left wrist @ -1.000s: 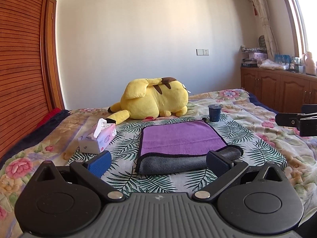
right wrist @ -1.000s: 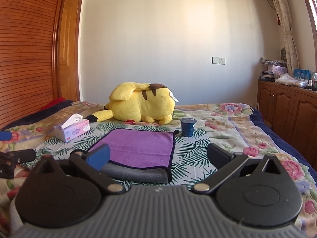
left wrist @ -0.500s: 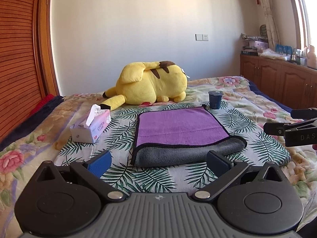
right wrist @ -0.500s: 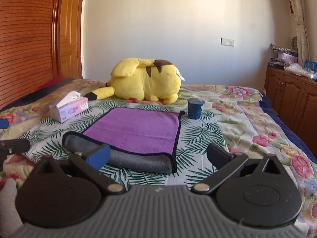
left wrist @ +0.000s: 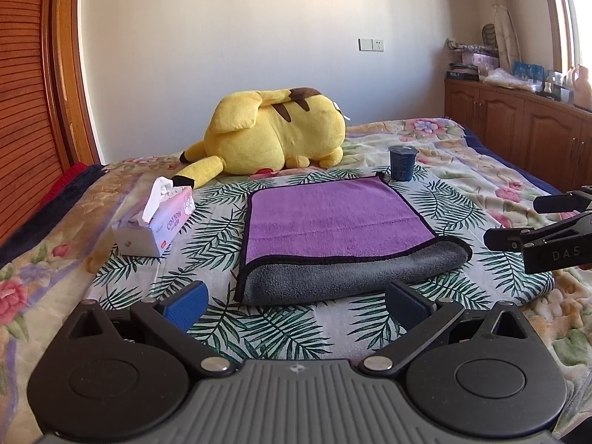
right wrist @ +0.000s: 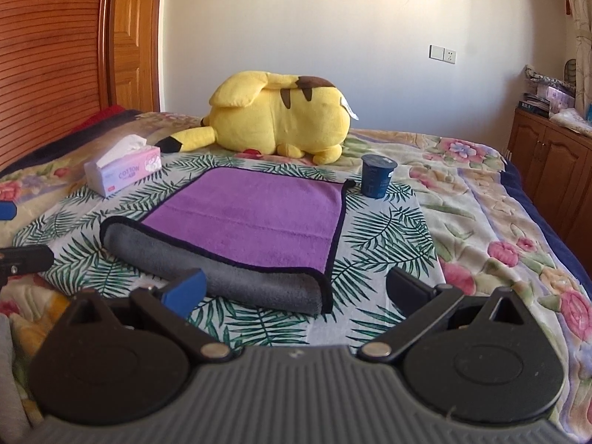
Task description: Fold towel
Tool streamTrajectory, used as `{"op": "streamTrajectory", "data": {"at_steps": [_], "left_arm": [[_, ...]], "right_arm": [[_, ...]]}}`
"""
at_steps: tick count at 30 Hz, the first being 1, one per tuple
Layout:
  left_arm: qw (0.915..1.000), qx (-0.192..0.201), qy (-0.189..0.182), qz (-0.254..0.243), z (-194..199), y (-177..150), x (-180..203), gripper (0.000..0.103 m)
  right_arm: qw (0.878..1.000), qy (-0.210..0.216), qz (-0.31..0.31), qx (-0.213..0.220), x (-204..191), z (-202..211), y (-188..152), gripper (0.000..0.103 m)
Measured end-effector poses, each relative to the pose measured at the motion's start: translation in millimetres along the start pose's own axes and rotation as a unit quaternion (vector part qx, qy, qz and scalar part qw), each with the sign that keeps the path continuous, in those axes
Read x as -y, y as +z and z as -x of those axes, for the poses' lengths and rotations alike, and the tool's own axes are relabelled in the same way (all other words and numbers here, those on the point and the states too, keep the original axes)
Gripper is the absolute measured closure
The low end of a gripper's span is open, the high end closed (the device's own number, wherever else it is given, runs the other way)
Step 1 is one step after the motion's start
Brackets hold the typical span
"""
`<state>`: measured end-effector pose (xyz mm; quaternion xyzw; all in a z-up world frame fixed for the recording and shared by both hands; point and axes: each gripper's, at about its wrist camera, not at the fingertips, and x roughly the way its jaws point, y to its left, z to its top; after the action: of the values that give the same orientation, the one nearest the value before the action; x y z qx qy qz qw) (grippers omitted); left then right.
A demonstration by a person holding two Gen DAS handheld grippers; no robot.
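A purple towel with a grey underside and black trim (left wrist: pixel 333 218) lies folded on the bed, its rounded grey fold edge nearest me; it also shows in the right wrist view (right wrist: pixel 255 222). My left gripper (left wrist: pixel 296 301) is open and empty, just short of the towel's near left part. My right gripper (right wrist: pixel 296 288) is open and empty, just short of the towel's near right corner. The right gripper's fingers (left wrist: pixel 518 236) show at the right edge of the left wrist view. The left gripper's fingers (right wrist: pixel 26 259) show at the left edge of the right wrist view.
A yellow plush toy (left wrist: pixel 273 133) lies behind the towel. A tissue box (left wrist: pixel 155 222) sits to the towel's left and a dark blue cup (left wrist: pixel 403 162) at its far right corner. Wooden cabinets (left wrist: pixel 525 125) line the right wall, a slatted wooden wall (left wrist: pixel 22 111) the left.
Both grippers have moved forward and lower toward the towel's near edge, so the towel looks larger. Both stay open. The towel has not moved.
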<state>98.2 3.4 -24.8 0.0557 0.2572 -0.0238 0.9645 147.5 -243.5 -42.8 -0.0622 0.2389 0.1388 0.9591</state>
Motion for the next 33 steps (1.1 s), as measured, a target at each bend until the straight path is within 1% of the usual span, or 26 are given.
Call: {"op": "streamTrajectory", "data": {"at_steps": [3, 11, 15, 18, 21, 23, 26, 29, 32, 33], "left_arm": [[1.0000, -0.005, 0.004, -0.003, -9, 1, -1, 0.016], [0.9997, -0.025, -0.008, 0.004, -37, 5, -9, 0.016], [0.9996, -0.023, -0.013, 0.007, -48, 9, -15, 0.017], [0.9993, -0.023, -0.023, 0.016, -57, 13, -22, 0.020], [0.9990, -0.027, -0.030, 0.021, -66, 16, -27, 0.023], [0.9987, -0.032, -0.034, 0.022, -73, 17, -29, 0.026], [0.9984, -0.039, -0.034, 0.021, -83, 18, -32, 0.031], [0.9981, -0.042, -0.037, 0.025, -91, 19, -38, 0.037], [0.9979, -0.044, -0.037, 0.029, -99, 20, -43, 0.047], [0.9979, -0.045, -0.037, 0.030, -102, 20, -44, 0.051]], "right_arm": [[1.000, 0.002, -0.005, -0.009, 4, -10, 1, 0.000], [0.999, 0.016, -0.008, -0.031, 8, -29, 2, 0.000], [0.999, 0.026, -0.009, -0.039, 10, -38, 3, 0.000], [0.998, 0.027, -0.013, -0.046, 14, -46, 4, 0.001], [0.998, 0.030, -0.019, -0.052, 18, -53, 4, 0.002], [0.997, 0.034, -0.021, -0.059, 21, -60, 4, 0.012], [0.997, 0.034, -0.023, -0.068, 24, -70, 4, 0.012], [0.996, 0.036, -0.026, -0.078, 28, -79, 3, 0.016], [0.995, 0.041, -0.033, -0.086, 32, -88, 2, 0.022], [0.995, 0.043, -0.036, -0.087, 34, -90, 2, 0.023]]}}
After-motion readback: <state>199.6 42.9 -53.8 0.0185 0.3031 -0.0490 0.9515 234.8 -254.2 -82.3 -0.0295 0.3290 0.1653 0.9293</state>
